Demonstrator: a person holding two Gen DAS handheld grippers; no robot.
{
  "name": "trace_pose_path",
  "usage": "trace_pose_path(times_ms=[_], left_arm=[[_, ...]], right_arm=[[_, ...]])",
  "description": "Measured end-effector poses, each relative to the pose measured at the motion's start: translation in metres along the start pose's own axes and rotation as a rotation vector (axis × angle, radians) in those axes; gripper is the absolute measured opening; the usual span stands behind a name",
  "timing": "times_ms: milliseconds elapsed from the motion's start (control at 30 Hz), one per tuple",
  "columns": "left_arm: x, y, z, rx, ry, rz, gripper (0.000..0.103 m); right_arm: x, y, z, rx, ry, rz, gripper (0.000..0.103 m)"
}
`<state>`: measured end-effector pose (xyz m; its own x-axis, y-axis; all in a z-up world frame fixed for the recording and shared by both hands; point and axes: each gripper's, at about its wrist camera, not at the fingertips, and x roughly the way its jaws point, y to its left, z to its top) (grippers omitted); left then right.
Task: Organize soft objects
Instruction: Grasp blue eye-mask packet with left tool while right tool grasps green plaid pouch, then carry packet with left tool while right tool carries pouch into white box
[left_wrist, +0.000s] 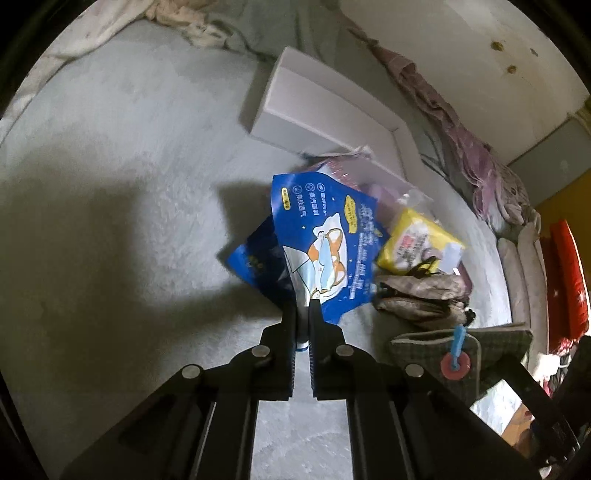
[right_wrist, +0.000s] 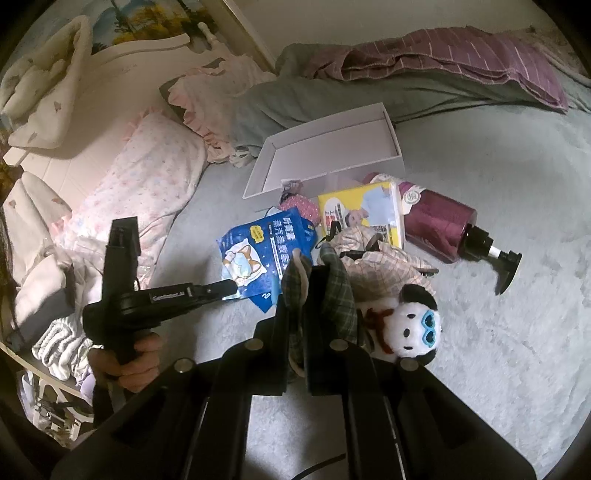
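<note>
My left gripper (left_wrist: 303, 306) is shut on the lower corner of a blue eye-mask packet (left_wrist: 325, 229) with a cartoon dog on it, and the packet is tilted up off the grey bed cover. From the right wrist view the same packet (right_wrist: 266, 251) lies left of centre, with the left gripper (right_wrist: 229, 286) at its edge and a hand (right_wrist: 136, 365) on the handle. My right gripper (right_wrist: 304, 288) is shut on a green plaid cloth piece (right_wrist: 332, 280), which folds over its fingertips. A white open box (right_wrist: 332, 181) stands behind the pile.
A yellow tissue pack (right_wrist: 358, 210), a pink checked cloth (right_wrist: 388, 258), a panda plush (right_wrist: 413, 325) and a purple pump bottle (right_wrist: 443, 221) lie by the box. Pink pillows (right_wrist: 147, 177) sit at the left. A purple blanket (right_wrist: 443, 55) lies along the wall.
</note>
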<state>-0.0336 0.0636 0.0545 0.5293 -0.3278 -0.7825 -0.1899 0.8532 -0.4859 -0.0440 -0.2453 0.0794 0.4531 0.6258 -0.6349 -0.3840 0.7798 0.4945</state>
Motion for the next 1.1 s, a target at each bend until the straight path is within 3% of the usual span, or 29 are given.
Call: trace_pose_path(times_ms=[300,700,1100], left_arm=[[-0.027,-0.027,0.012,0.050,-0.003,-0.040,0.003],[-0.056,-0.076,0.054,0.128,-0.034,-0.196,0.003],[-0.023,-0.115,0.130,0.184,-0.097,-0.256,0.003]], right_arm=[[-0.019,0.004,0.016,0.017,-0.060,0.028,0.008],[-0.032,0.004,0.063,0.051,-0.144,0.096,0.008],[0.008,-0.024,0.141,0.148,-0.244,0.072,0.008]])
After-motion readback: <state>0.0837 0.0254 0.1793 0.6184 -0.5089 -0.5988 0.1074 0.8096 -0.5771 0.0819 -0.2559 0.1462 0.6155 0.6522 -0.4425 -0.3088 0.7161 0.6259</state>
